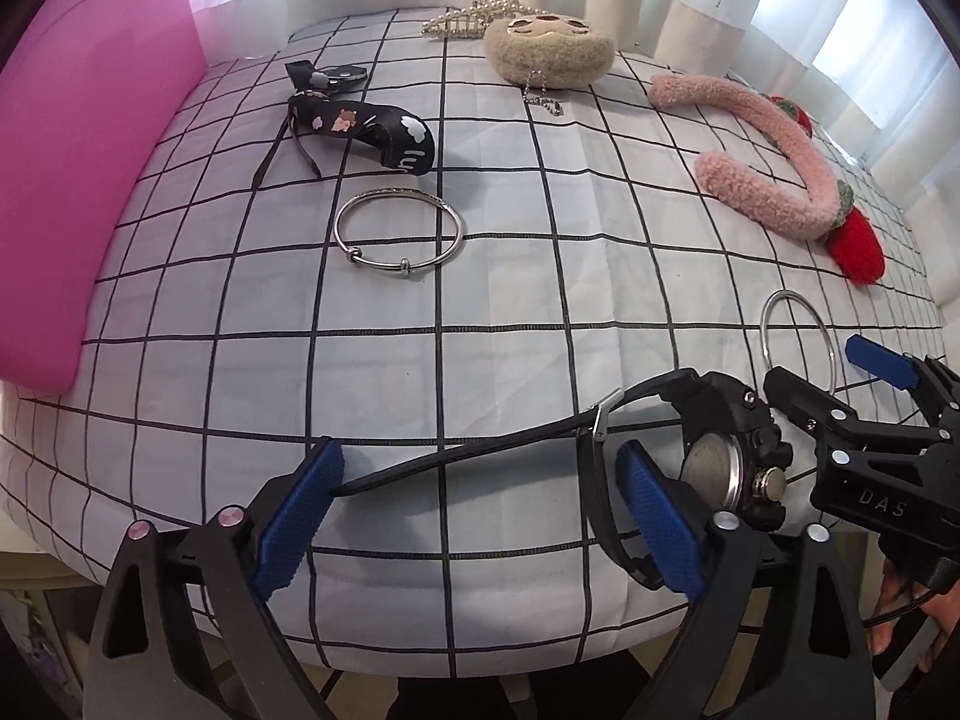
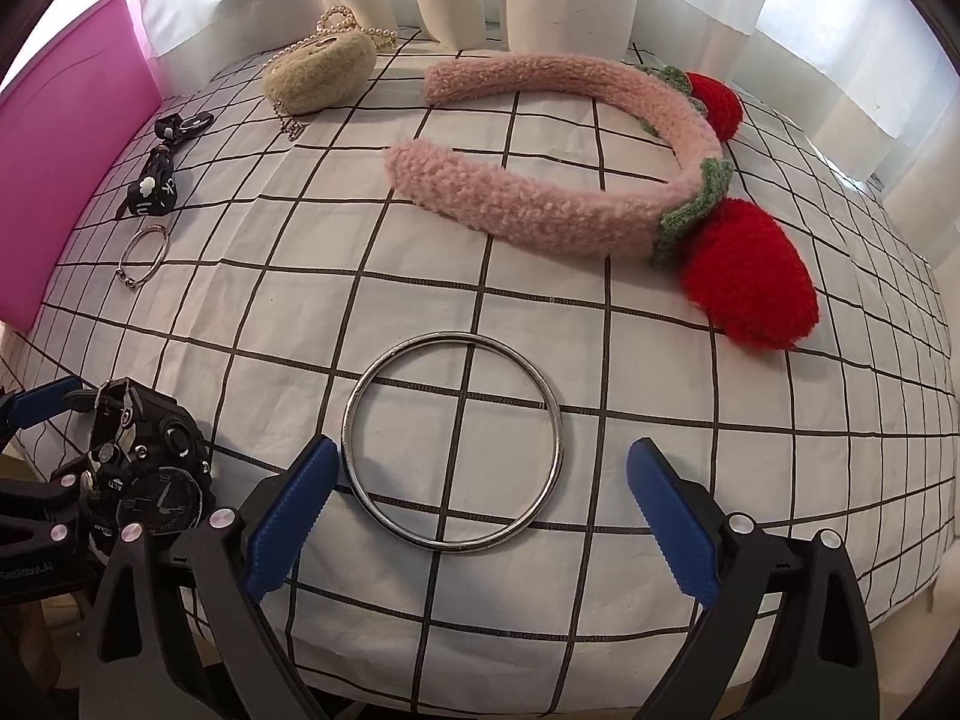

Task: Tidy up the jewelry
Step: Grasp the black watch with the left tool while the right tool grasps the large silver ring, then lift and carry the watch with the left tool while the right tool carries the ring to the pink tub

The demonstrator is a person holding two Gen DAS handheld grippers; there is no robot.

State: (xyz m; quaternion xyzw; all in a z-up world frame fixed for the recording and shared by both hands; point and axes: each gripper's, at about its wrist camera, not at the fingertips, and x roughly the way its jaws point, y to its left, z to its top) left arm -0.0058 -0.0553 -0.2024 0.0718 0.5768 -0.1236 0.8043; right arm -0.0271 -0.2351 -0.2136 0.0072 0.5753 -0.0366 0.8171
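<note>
**Tongs spread over a watch and a steel ring**

Across the left wrist view, the left tongs [image 1: 480, 516] stood apart above a grid-patterned cloth [image 1: 480, 360] on the desk. A black watch [image 1: 720, 462] sat by their right finger, its loose strap reaching to the left finger; whether it was gripped could not be told. Farther off lay a thin bangle [image 1: 399, 228], a black printed strap [image 1: 366, 132], a beige plush pouch [image 1: 549, 57] and a pink headband [image 1: 780, 150].

Seen from the right wrist view, the right tongs [image 2: 480, 522] were also apart, a plain steel ring [image 2: 453, 441] lying flat between their fingers. The watch [image 2: 150, 474] sat at the lower left, beside the left tongs [image 2: 36, 450].
</note>
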